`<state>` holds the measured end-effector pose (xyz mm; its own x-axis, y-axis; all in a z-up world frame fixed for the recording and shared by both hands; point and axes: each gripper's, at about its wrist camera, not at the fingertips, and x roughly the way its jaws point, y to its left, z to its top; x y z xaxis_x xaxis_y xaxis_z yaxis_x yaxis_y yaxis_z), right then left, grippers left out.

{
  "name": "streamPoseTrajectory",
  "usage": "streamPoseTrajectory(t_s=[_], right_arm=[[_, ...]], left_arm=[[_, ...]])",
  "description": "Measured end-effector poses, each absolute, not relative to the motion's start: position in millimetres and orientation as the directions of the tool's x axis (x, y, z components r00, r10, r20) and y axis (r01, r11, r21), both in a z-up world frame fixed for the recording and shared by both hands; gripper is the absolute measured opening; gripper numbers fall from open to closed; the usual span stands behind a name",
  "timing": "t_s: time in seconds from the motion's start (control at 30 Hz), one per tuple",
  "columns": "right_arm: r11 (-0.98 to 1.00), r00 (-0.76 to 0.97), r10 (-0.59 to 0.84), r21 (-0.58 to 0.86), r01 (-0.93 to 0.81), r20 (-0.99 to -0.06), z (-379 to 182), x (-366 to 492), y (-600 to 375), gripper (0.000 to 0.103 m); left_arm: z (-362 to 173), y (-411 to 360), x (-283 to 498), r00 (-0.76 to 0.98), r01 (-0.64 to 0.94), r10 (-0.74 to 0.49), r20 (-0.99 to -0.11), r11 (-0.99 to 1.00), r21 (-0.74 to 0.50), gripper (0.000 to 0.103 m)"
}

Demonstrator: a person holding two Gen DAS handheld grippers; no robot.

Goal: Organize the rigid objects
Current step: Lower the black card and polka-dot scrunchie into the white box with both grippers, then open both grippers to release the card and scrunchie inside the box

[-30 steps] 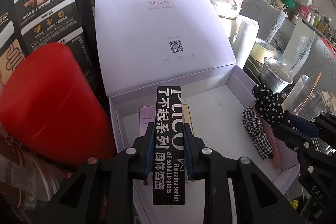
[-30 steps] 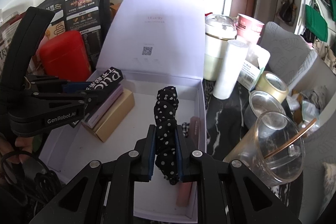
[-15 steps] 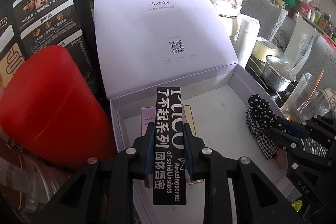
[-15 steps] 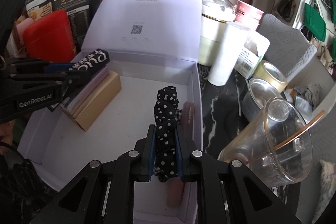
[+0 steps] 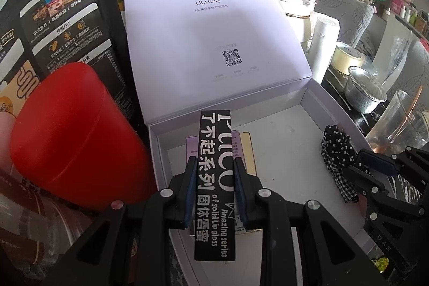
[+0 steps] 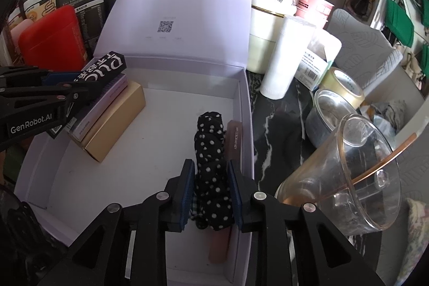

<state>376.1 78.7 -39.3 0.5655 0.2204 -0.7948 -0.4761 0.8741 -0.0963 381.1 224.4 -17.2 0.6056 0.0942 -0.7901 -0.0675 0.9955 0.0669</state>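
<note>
Lip-gloss carton [image 5: 215, 173], long, black and printed in white, sits between the pads of my left gripper [image 5: 215, 188], held flat and lengthwise over the two cartons already lying at the left side of the open white box [image 5: 321, 109]: a lilac one [image 6: 103, 95] and a gold one [image 6: 112, 119], packed side by side. I hold it lined up with them, I judge, so it can go down on top as a third layer. These jaws have just been easing apart, yet the carton still fills the gap and I read it as pinched. My right gripper [image 6: 210, 192] straddles the polka-dot scrunchie [image 6: 210, 152], which lies along the right wall of the box beside a slim pink tube [image 6: 232, 141], with a bit of checked fabric under it. Those jaws have also just been opening, and slivers of space show beside the fabric, so I take the scrunchie as let go on the box floor. Counted: three cartons, one tube, one dotted scrunchie and one checked piece, all in or over one box. Outside it stand a red tin [image 5: 72, 136] and a clear cup [image 6: 348, 173].
</note>
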Motion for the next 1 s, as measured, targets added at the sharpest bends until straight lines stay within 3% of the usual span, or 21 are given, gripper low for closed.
streamPoseTrajectory(t_s=[0.07, 0.13, 0.2, 0.67, 1.0], right_arm=[[0.874, 0.566, 0.220, -0.097, -0.475, -0.795, -38.6, 375.1, 79.0, 0.027], [0.876, 0.568, 0.219, -0.096, -0.472, -0.793, -36.9, 374.0, 79.0, 0.031], [0.875, 0.575, 0.228, -0.094, -0.475, -0.786, -33.0, 371.8, 79.1, 0.032], [0.885, 0.624, 0.255, -0.082, -0.459, -0.738, -0.1, 361.7, 74.1, 0.035], [0.895, 0.687, 0.271, -0.087, -0.438, -0.674, 50.0, 339.8, 56.5, 0.035]], left_arm=[[-15.3, 225.3, 379.8, 0.609, -0.073, 0.097, -0.787, 0.995, 0.066, 0.039], [-12.5, 226.6, 377.9, 0.615, -0.080, 0.098, -0.783, 0.995, 0.061, 0.056], [-8.2, 227.6, 375.5, 0.624, -0.086, 0.099, -0.775, 0.995, 0.058, 0.061], [22.0, 228.6, 361.5, 0.651, -0.110, 0.100, -0.753, 0.993, 0.037, 0.061], [71.0, 222.0, 343.2, 0.700, -0.123, 0.114, -0.705, 0.992, 0.038, 0.061]])
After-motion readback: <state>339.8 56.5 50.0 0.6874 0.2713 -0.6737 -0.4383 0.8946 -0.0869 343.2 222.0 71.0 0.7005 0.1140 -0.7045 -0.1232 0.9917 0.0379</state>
